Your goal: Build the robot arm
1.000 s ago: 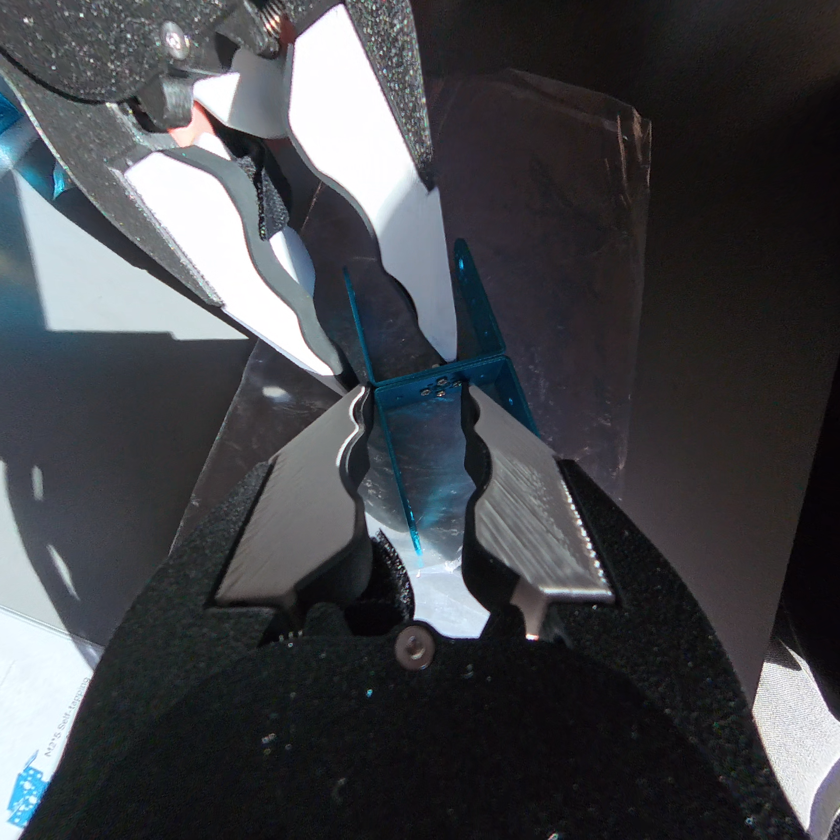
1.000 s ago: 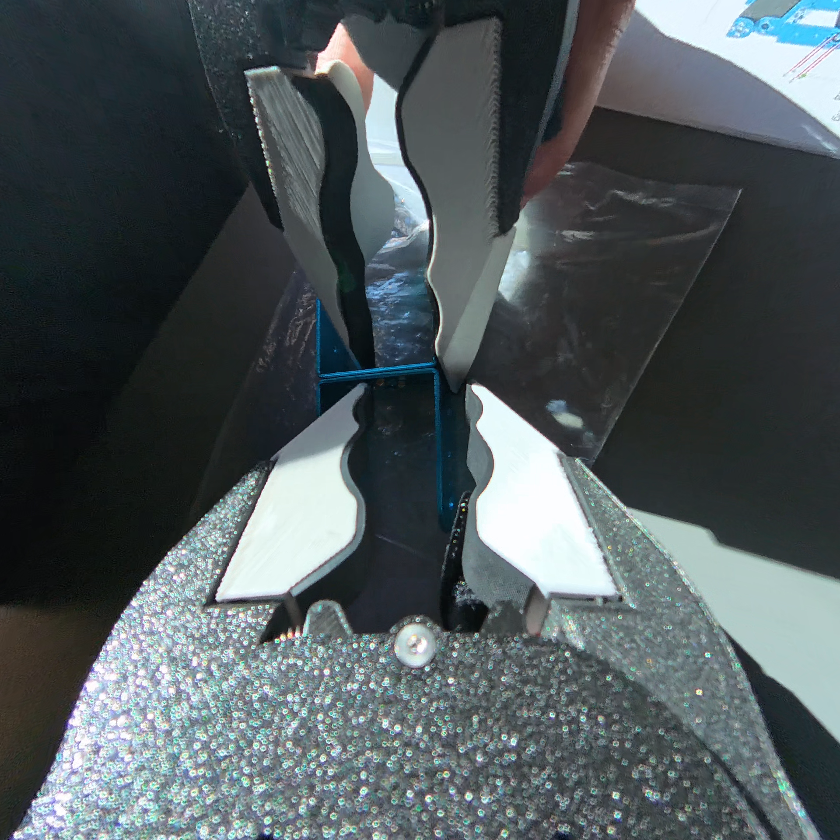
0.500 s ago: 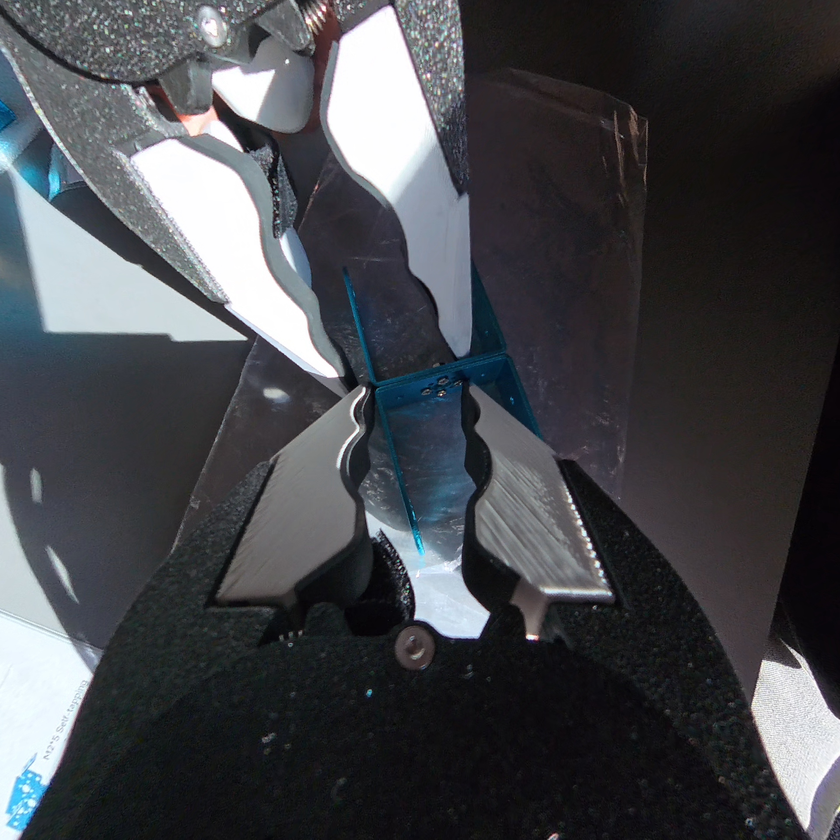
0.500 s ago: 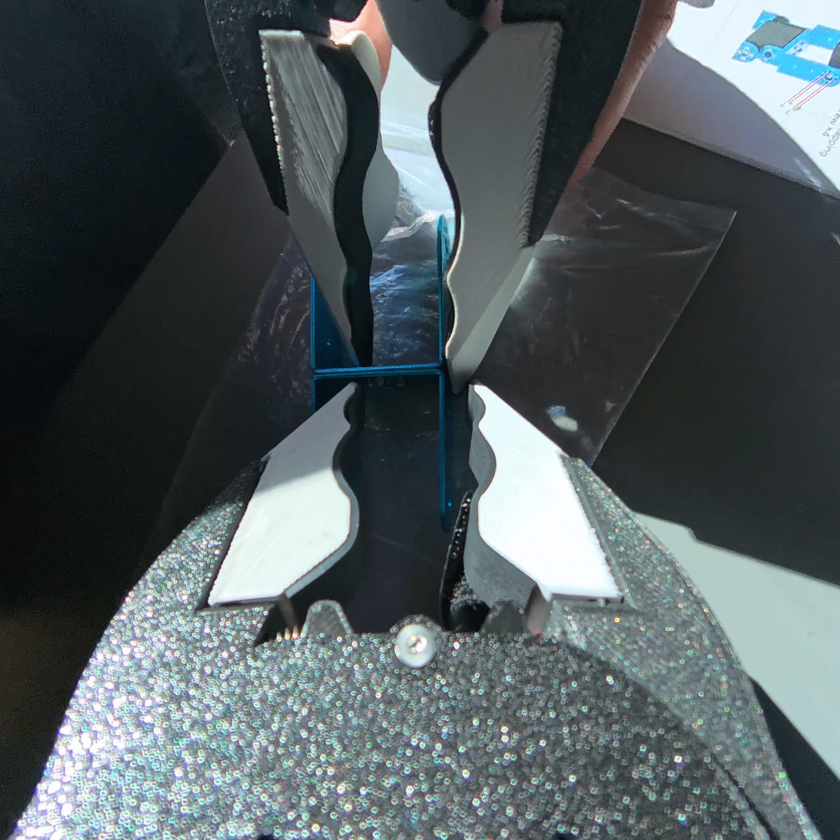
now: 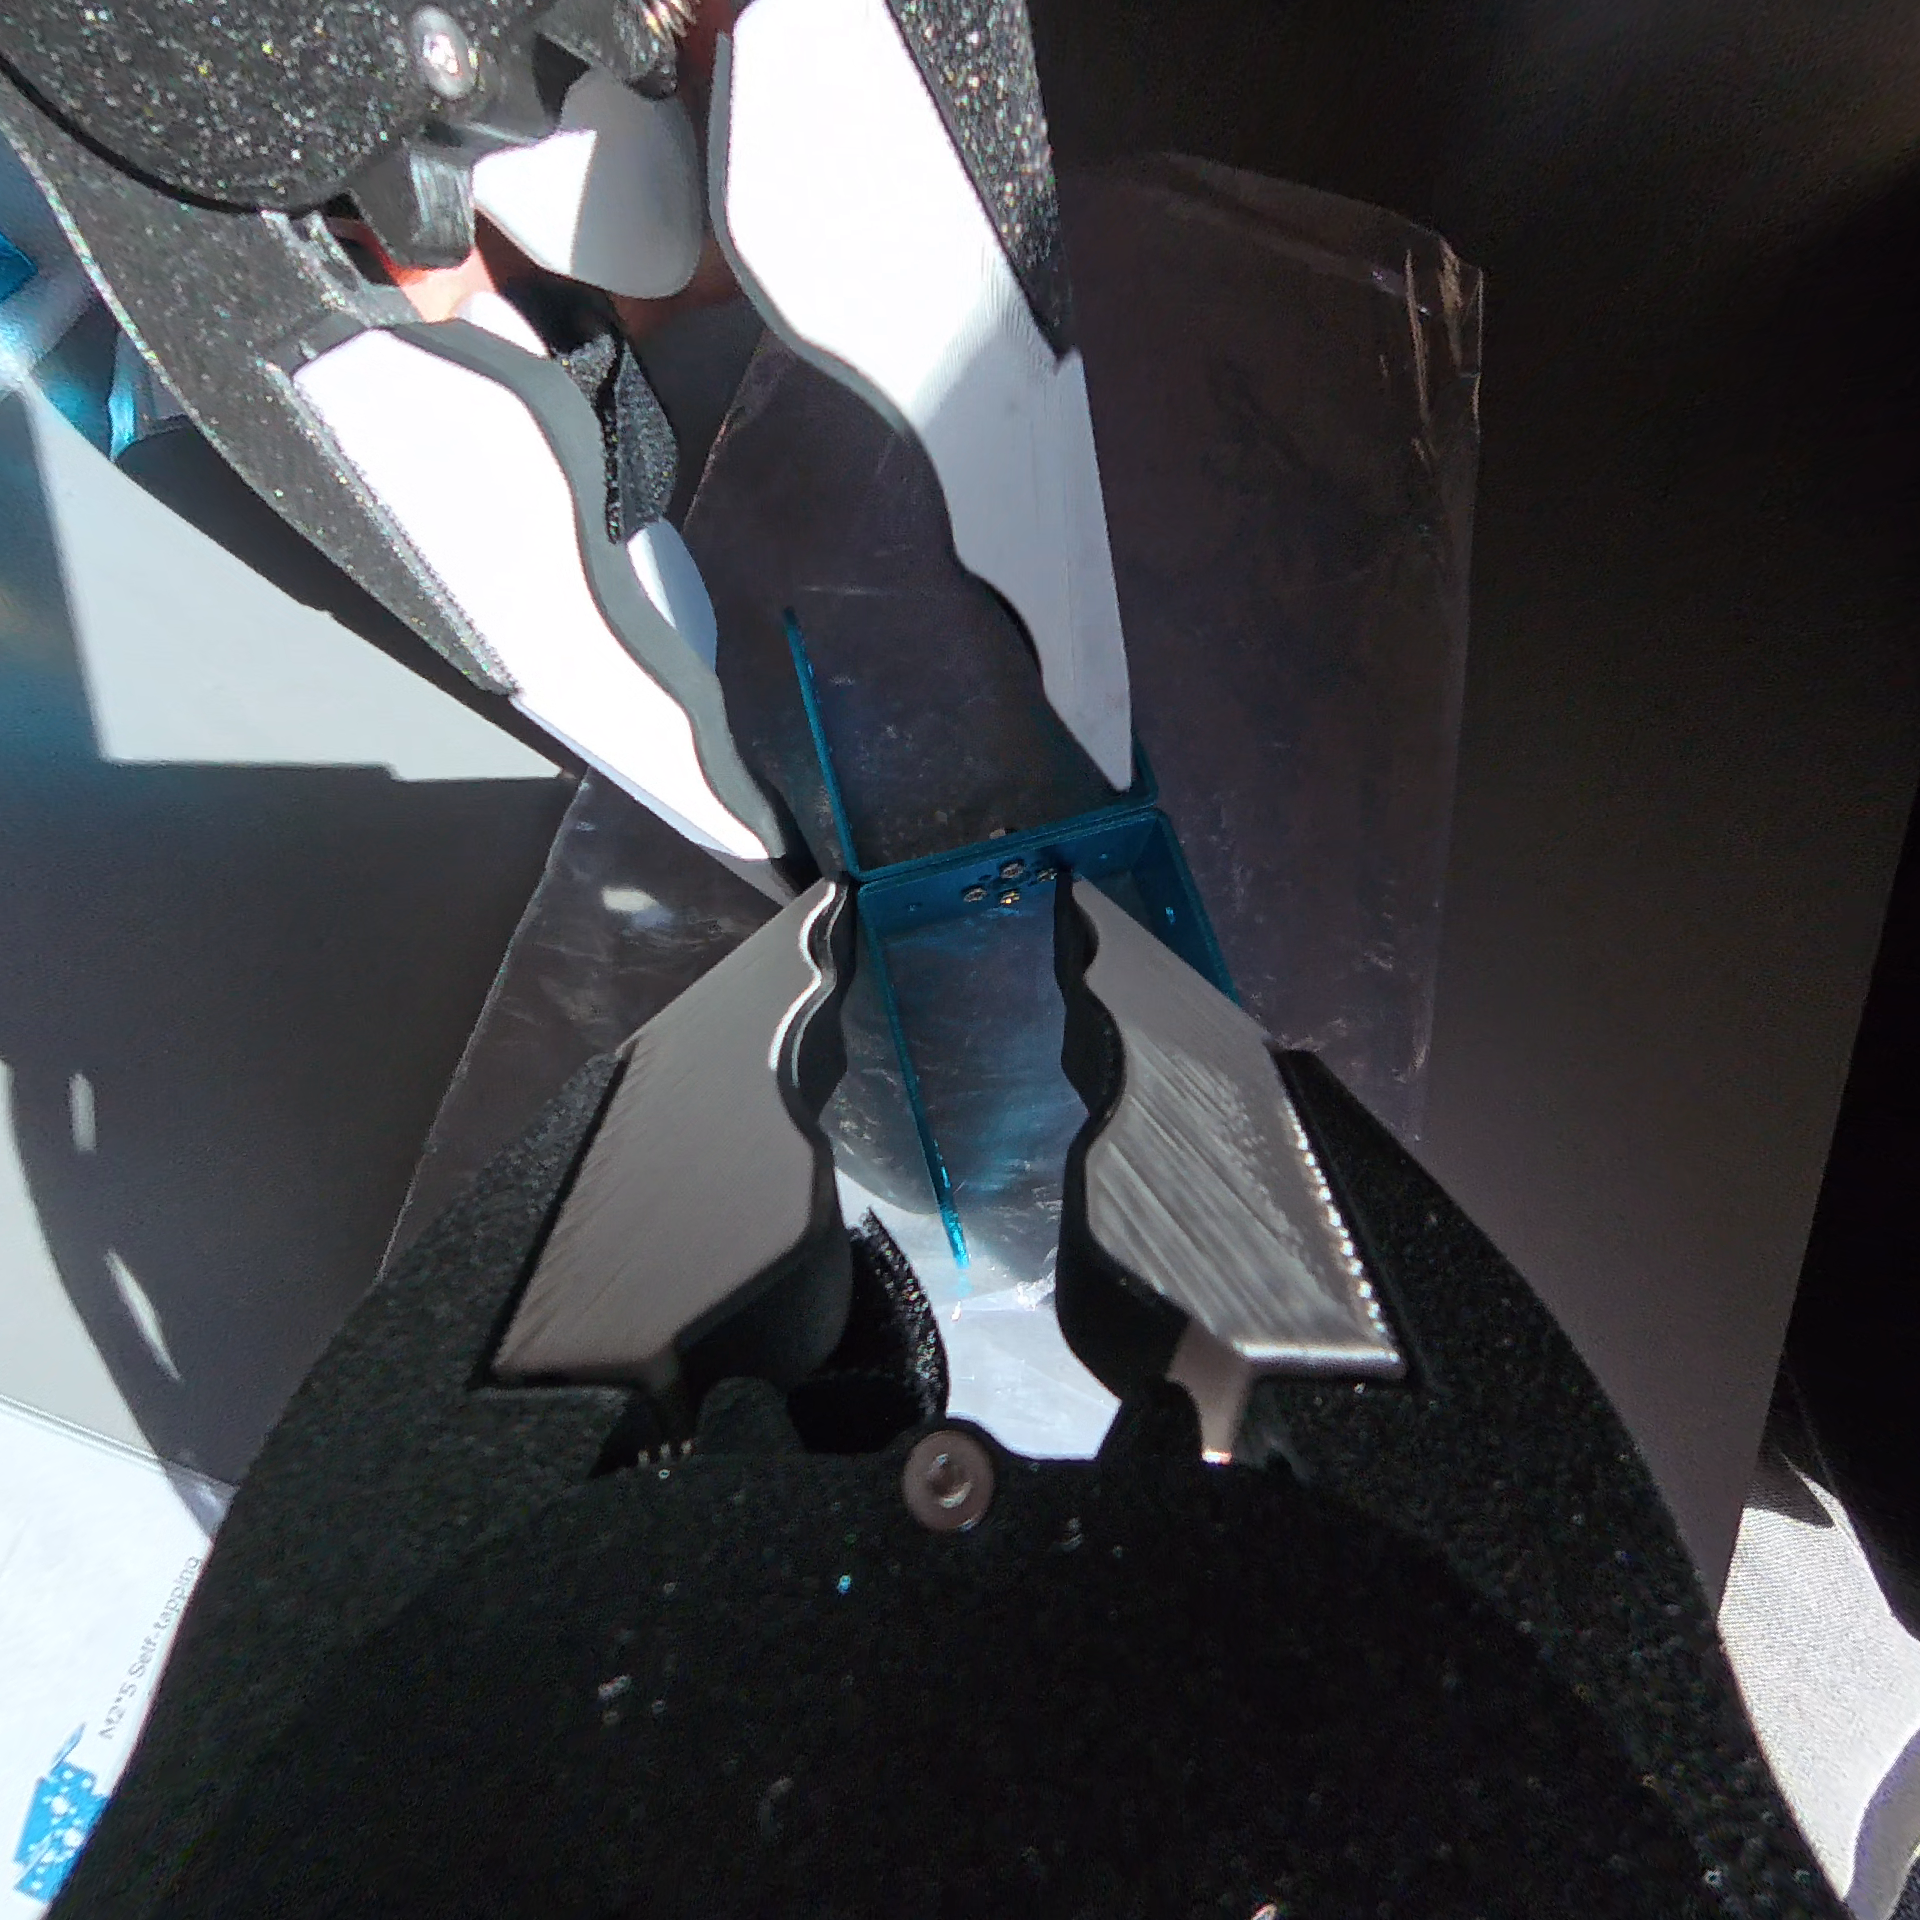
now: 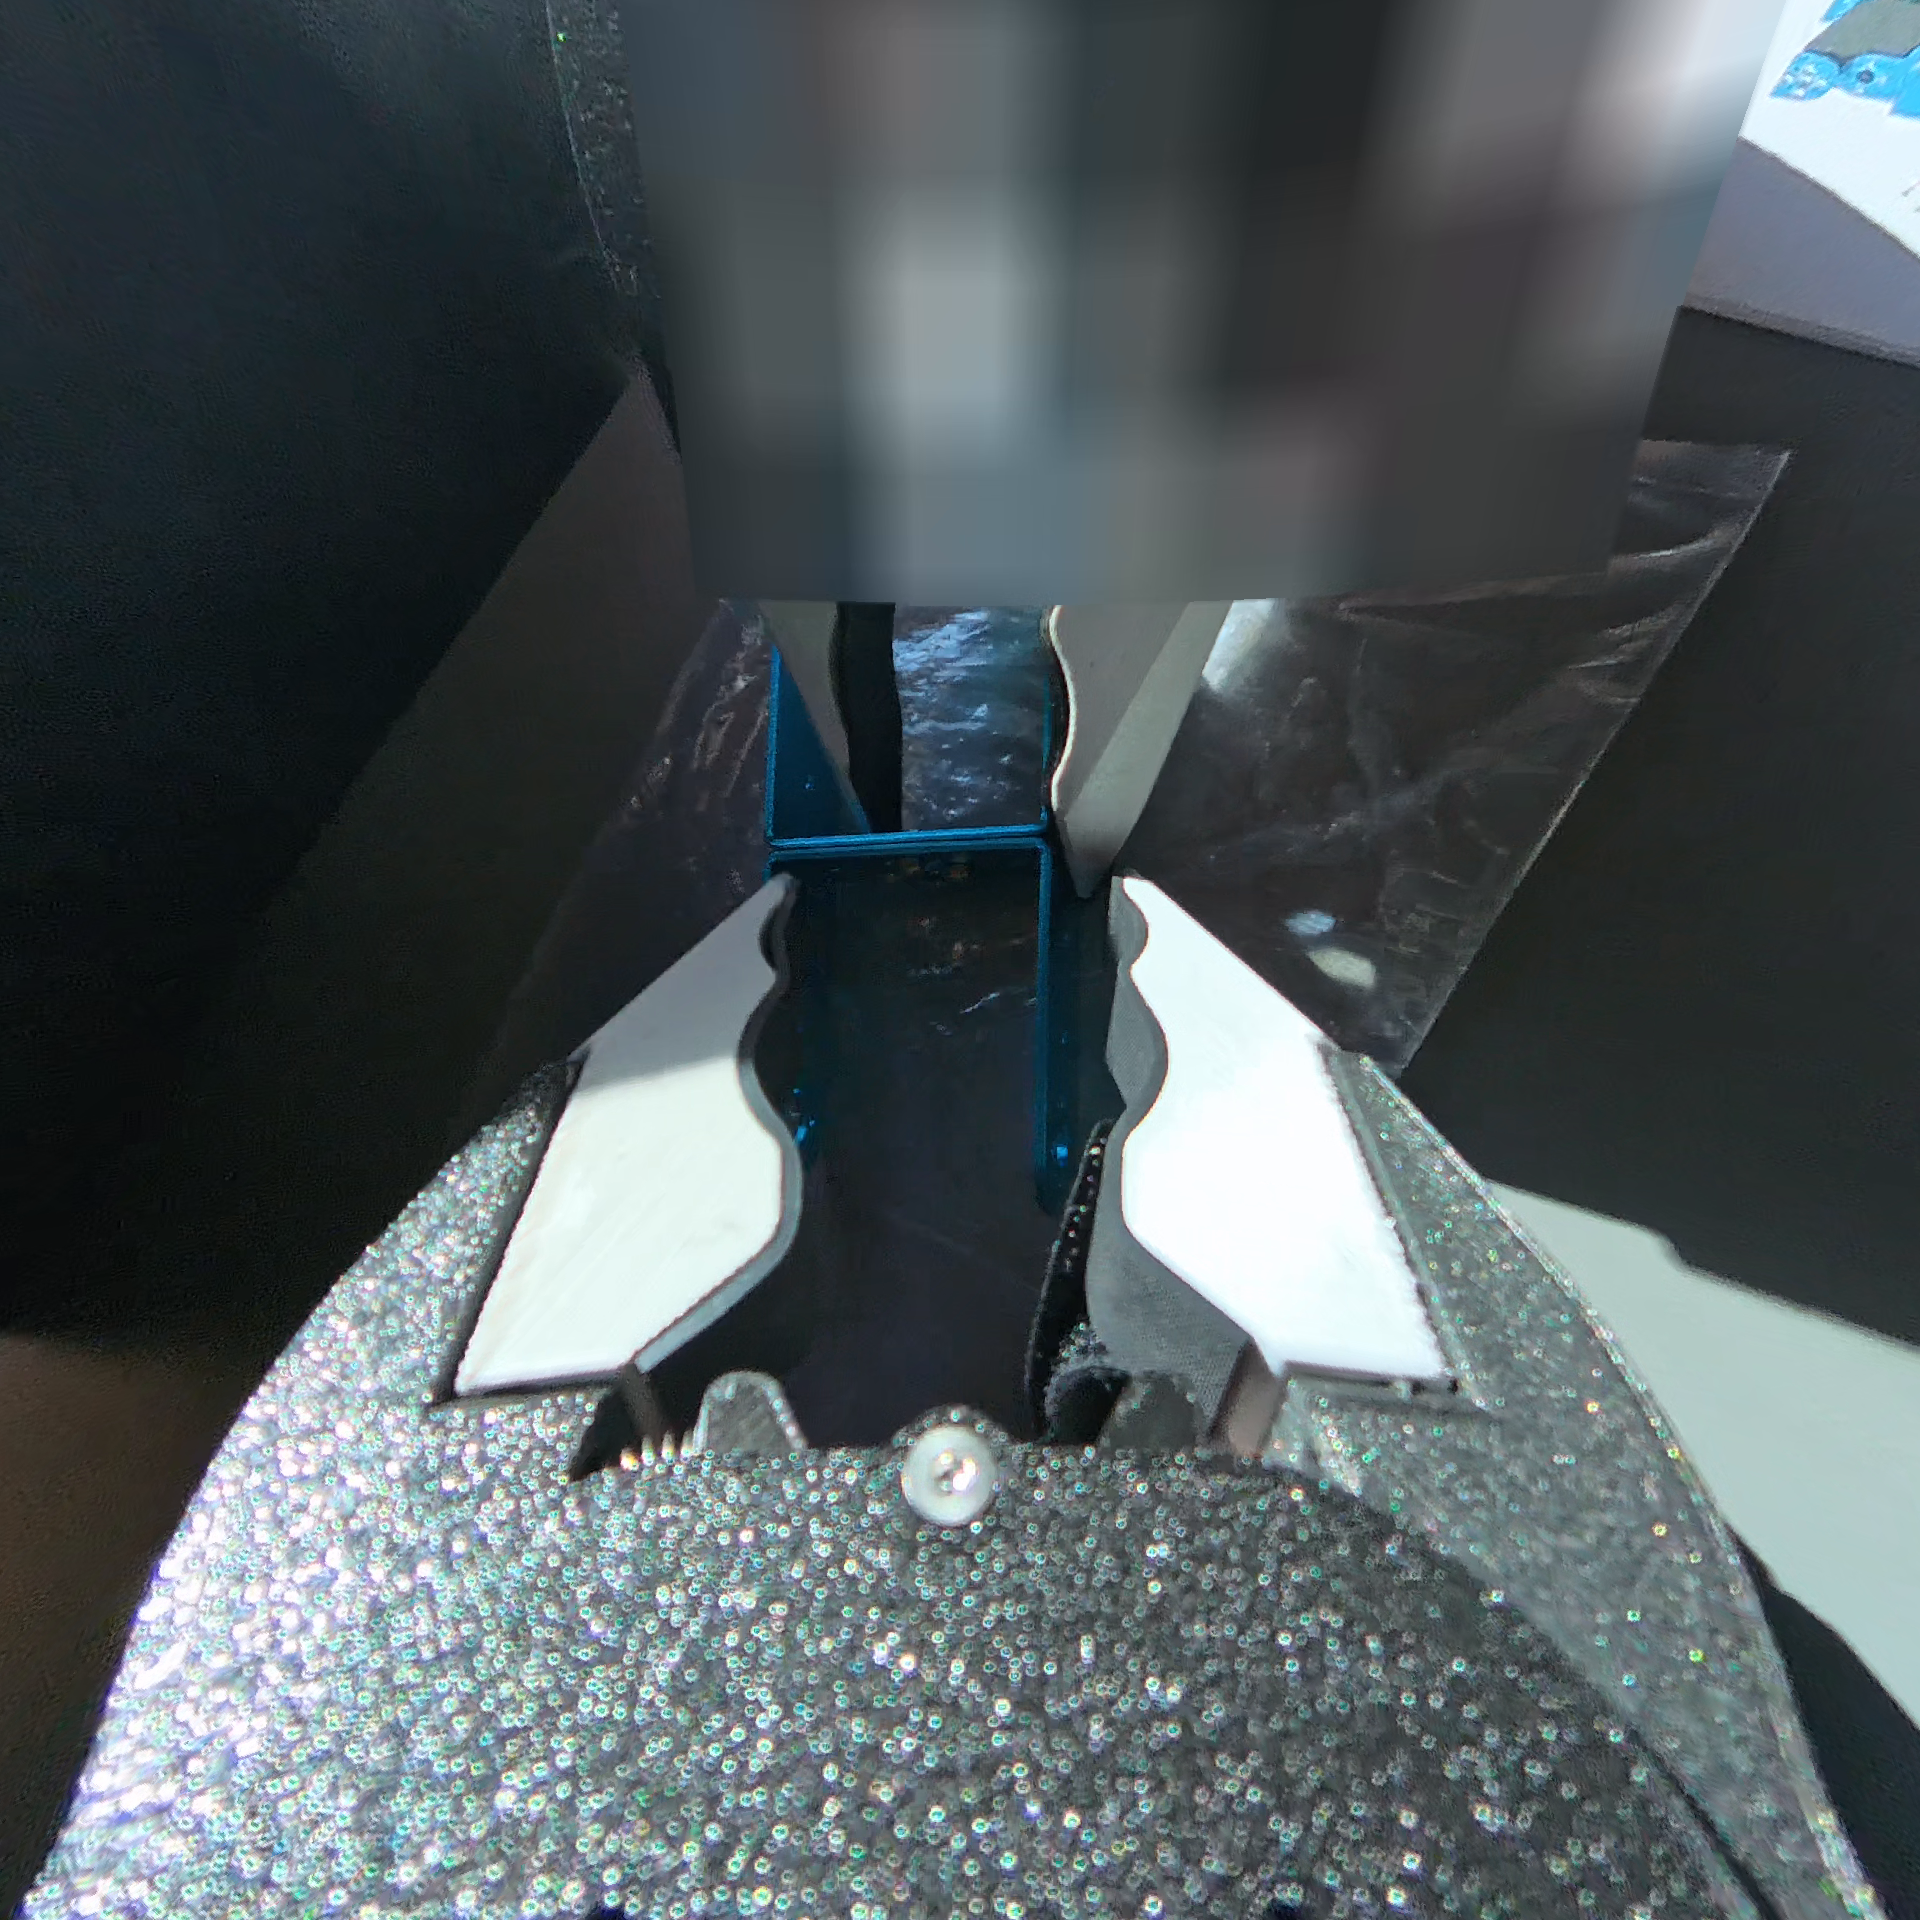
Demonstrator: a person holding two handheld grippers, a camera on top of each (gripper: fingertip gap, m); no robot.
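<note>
Now, in the left wrist view, the black left gripper [image 5: 945, 904] sits over the first blue bracket [image 5: 966, 966]. Its fingers are a little apart, with the bracket's thin wall between them. I cannot tell if they squeeze it or just rest there. This gripper has not moved since a second ago.

Across from it, the sparkly right gripper [image 5: 945, 816] has spread its fingers wider than before. They now reach down on both sides of the second blue bracket [image 5: 821, 748]. The two brackets stand back to back, touching. Both rest on a flat clear plastic bag [image 5: 1299, 623] on the dark table [image 5: 1662, 727]. I cannot tell if anything is inside the bag. A white paper [image 5: 62, 1558] lies at the corner.

Next, in the right wrist view, the right gripper [image 6: 951, 883] is spread wide around the second blue bracket [image 6: 1044, 987]. One finger is just beside the wall, not pressing it. So it has let go of its squeeze. Beyond it, the left gripper [image 6: 977, 852] points down at the first blue bracket [image 6: 805, 779]. The plastic bag [image 6: 1455, 727] is still flat under both.
</note>
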